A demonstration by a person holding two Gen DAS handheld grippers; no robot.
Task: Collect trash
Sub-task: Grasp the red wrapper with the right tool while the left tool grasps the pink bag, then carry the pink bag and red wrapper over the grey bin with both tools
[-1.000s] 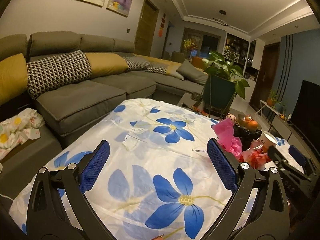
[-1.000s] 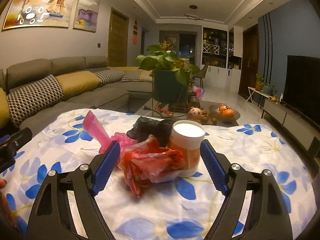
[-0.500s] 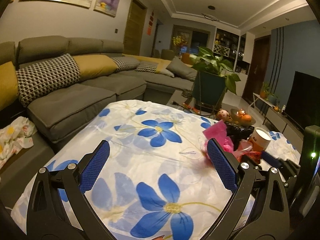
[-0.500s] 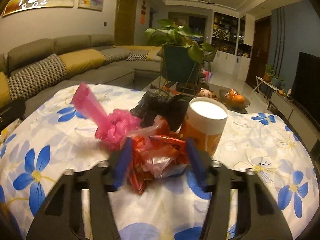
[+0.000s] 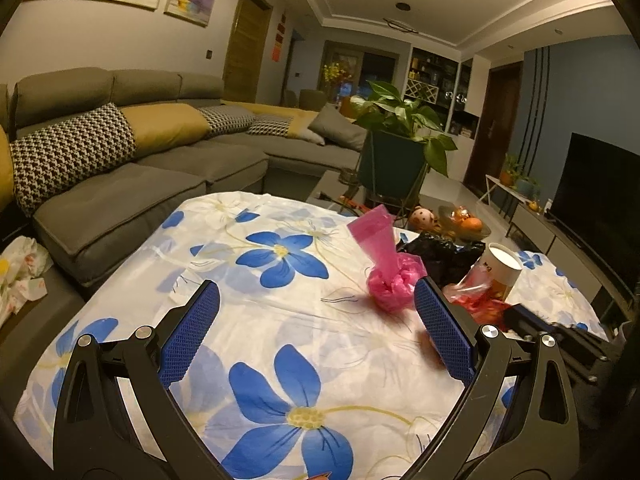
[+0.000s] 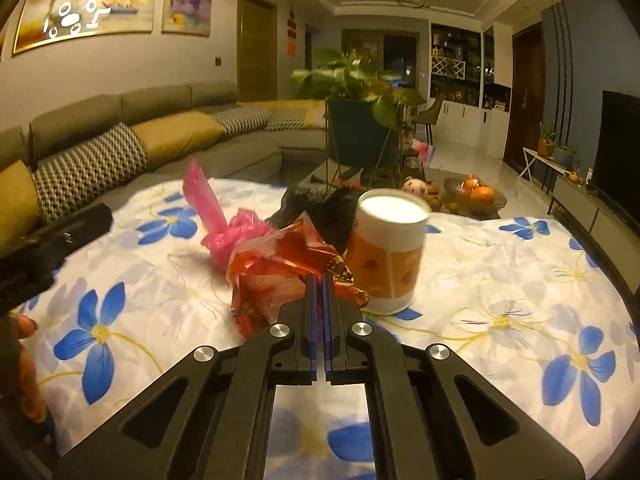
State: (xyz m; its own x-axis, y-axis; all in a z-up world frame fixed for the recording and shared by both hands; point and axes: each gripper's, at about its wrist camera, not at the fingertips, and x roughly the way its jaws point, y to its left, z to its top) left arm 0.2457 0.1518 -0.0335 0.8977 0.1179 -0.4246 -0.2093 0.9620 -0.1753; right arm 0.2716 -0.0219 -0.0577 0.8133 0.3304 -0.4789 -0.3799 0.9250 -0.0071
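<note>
Red crinkled plastic, a wrapper or small bag [image 6: 276, 276], is the piece I am working on. It lies on the bench [image 6: 500, 280], which carries a white cloth with blue flowers, and it touches the foot of the paper cup [image 6: 390, 256] on its right. My right gripper [image 6: 319, 284] has its fingers closed to a thin slit, tips buried in the near edge of the red film. I judge they are pinching a fold of it, though the contact itself is hidden behind the finger tips.

Just behind the red piece: a pink bag [image 6: 228, 224] twisted into a knot with a tail standing up, and a black bag [image 6: 320, 208] crumpled behind the cup. All four sit in one cluster, touching or nearly so.

Left gripper [image 5: 316, 332]: fingers spread wide, holding nothing, hovering over bare cloth with the pink bag [image 5: 390, 280] just inside its right finger [image 5: 444, 336].

Notes for the step in hand:
- Grip appears to be on thin film only. I should lift slowly and straight up, so the fold does not slide out
- The cup looks light and its fill cannot be seen. Pull the red piece away from it, toward me, not across it, or it may tip
- Watch that the pink knot does not drag along
- Left could take the pink bag next, closing on the knot rather than the tail

No bin is visible in either view
</note>
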